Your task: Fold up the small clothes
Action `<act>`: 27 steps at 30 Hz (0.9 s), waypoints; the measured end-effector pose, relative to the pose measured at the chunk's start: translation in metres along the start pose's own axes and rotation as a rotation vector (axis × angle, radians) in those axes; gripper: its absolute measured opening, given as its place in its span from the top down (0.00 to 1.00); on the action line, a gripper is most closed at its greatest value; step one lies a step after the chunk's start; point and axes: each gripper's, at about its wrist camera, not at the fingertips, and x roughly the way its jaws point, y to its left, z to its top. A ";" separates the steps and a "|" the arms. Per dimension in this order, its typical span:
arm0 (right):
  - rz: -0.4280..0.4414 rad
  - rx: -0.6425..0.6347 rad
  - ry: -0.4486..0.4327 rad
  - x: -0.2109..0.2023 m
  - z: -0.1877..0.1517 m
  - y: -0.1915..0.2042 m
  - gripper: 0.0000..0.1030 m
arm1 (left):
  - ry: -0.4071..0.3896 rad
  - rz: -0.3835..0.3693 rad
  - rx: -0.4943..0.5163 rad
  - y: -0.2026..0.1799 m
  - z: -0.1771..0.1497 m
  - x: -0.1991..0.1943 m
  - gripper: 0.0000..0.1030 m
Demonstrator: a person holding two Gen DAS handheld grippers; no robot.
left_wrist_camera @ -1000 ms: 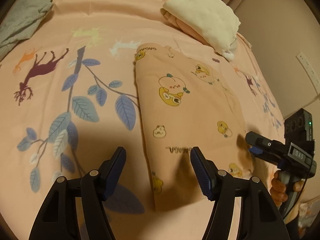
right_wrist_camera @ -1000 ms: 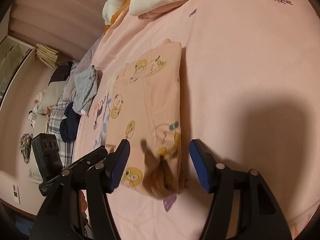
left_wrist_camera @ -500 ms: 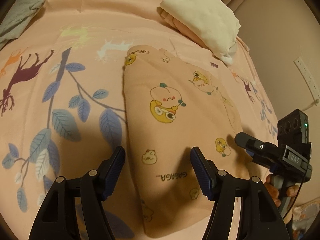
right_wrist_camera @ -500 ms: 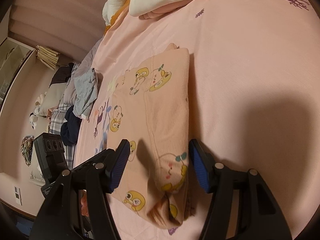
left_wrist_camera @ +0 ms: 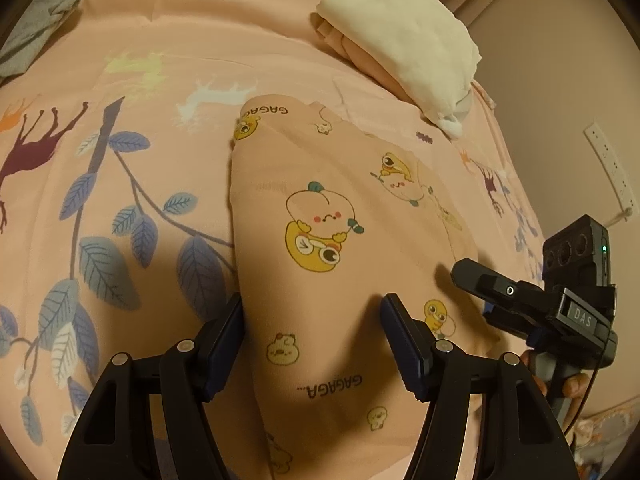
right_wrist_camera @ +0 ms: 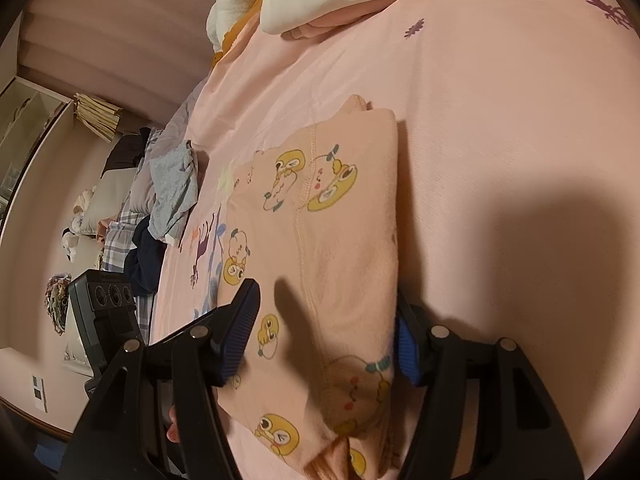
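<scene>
A small peach garment with yellow cartoon prints [left_wrist_camera: 332, 264] lies folded into a long strip on the pink bedsheet [left_wrist_camera: 168, 32]. My left gripper [left_wrist_camera: 312, 344] is open, its fingers on either side of the strip's left long edge near the near end. My right gripper [right_wrist_camera: 324, 336] is open and straddles the strip's right folded edge; the garment also shows in the right wrist view [right_wrist_camera: 332, 240]. The right gripper also shows in the left wrist view [left_wrist_camera: 480, 280] at the strip's right side.
A folded stack of cream and pink clothes [left_wrist_camera: 400, 36] lies at the far end of the bed. A grey garment [right_wrist_camera: 172, 188] and dark clothes [right_wrist_camera: 144, 260] lie at the bed's left side. A wall with a power strip [left_wrist_camera: 612, 172] is to the right.
Both grippers have moved forward and down onto the folded garment, which now fills the space between each pair of fingers. The garment has not visibly changed shape.
</scene>
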 end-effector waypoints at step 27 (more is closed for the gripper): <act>0.023 -0.014 0.005 0.015 0.013 0.006 0.39 | -0.001 -0.013 0.003 -0.003 0.014 0.012 0.36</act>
